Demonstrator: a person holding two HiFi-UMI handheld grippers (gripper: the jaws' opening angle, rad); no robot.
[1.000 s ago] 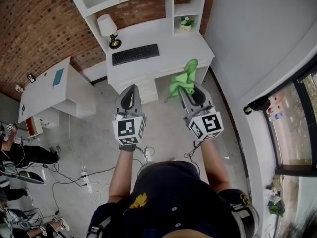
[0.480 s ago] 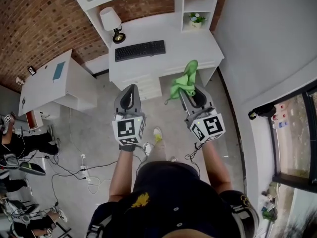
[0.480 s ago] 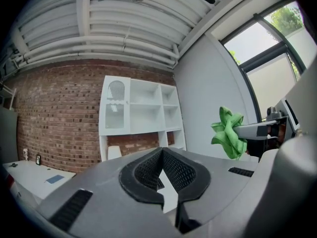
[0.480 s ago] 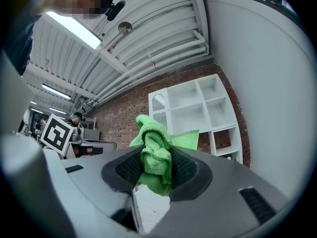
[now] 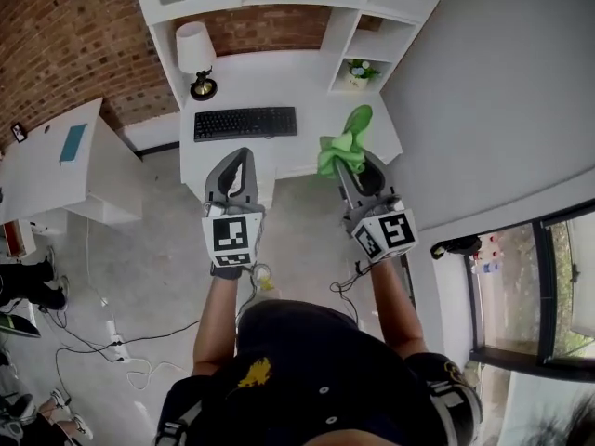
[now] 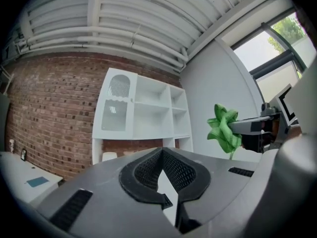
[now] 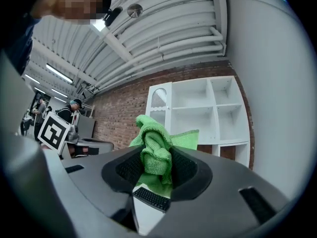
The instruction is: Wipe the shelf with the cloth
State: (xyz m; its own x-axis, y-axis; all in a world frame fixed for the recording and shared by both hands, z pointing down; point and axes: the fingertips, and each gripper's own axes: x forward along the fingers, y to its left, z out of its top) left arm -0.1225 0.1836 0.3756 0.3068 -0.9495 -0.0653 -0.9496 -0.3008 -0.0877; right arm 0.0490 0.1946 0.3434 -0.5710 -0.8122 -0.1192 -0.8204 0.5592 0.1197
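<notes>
Right gripper view, bright green cloth (image 7: pixel 154 148) bunched, pinched in right tool (image 7: pixel 156 170)

Crumpled green cloth (image 7: pixel 156 155) in right tool (image 7: pixel 157 175), white shelf (image 7: pixel 208 115) beyond.

The person is stepping closer to the white desk (image 5: pixel 279 82), so the left gripper (image 5: pixel 242 156) and right gripper (image 5: pixel 348 163) are now reaching over its front edge. The green cloth (image 5: pixel 342 144) is nearing the shelf cubby (image 5: pixel 381 52).

brick wall (image 5: pixel 65 35) behind | grey floor (image 5: pixel 139 249) | white desk (image 5: pixel 279 77) with lamp (image 5: pixel 195 54) | plain grey wall (image 5: pixel 483 91), window (image 5: pixel 511 291) right
</notes>
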